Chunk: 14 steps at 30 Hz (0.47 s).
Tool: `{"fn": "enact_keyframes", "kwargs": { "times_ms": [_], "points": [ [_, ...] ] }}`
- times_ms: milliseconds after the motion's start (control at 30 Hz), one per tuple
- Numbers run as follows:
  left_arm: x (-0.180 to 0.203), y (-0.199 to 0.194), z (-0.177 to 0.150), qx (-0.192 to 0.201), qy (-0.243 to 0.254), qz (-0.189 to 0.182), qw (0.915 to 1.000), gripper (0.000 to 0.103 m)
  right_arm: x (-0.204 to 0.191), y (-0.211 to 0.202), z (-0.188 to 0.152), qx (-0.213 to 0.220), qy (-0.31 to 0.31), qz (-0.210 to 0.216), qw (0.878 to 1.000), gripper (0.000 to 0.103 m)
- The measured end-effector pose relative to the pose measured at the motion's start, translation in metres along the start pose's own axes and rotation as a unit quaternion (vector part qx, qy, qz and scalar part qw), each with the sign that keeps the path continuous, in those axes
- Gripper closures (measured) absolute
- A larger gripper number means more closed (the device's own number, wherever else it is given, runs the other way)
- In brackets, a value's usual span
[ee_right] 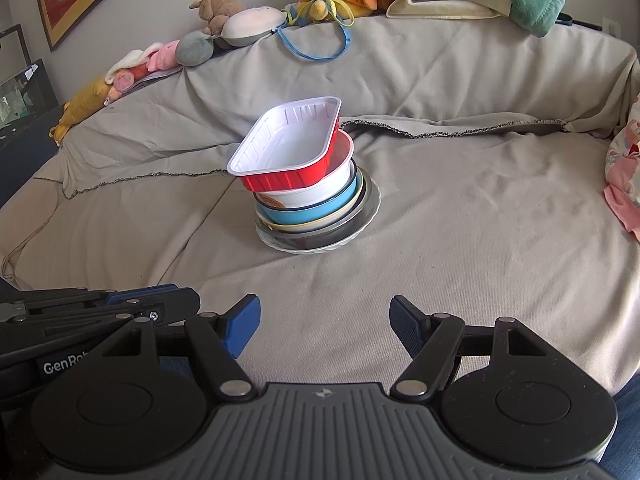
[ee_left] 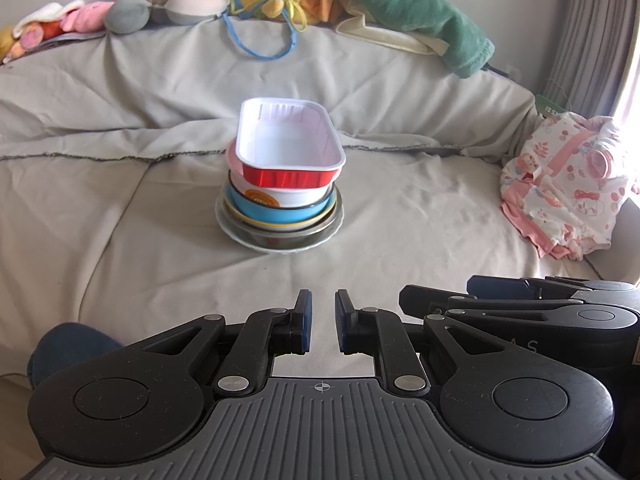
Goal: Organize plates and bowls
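A stack of bowls and plates (ee_left: 280, 184) is set mid-sofa, topped by a tilted red tray (ee_right: 288, 148). The left gripper (ee_left: 323, 322) is seen narrowed, empty; the right gripper (ee_right: 325, 330) wide, empty. Bowl count seems uncertain.

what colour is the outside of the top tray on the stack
Shiny red outside, white inside: the top tray shows best in the right wrist view.

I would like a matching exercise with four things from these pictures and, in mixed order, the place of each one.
1. red tray
2. white plate
3. green towel
4. pink patterned cloth

a. bottom of the stack
b. on the sofa back
c. top of the stack
d. on the seat, at the far right in the left wrist view

Pairs: 1-c, 2-a, 3-b, 4-d
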<state>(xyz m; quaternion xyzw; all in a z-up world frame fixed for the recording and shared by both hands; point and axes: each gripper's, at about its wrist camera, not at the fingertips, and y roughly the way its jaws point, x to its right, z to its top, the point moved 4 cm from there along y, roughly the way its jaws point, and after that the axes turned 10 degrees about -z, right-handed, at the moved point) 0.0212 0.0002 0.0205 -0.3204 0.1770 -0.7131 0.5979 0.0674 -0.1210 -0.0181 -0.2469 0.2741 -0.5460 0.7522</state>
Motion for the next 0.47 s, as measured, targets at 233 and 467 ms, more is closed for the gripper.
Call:
{"fn": "enact_keyframes", "kwargs": {
  "times_ms": [233,467],
  "points": [
    [-0.0001,-0.0003,-0.0003,0.000,0.000,0.000,1.0000,0.088,-0.0018,-0.0017,-0.0003,0.001,-0.001,-0.001,1.000,0.031],
    [-0.0029,0.0045,-0.0026,-0.004,-0.004,0.000,1.0000,0.088,0.0004,-0.0015,0.0011,0.004,0.000,0.004,1.000,0.031]
  ]
}}
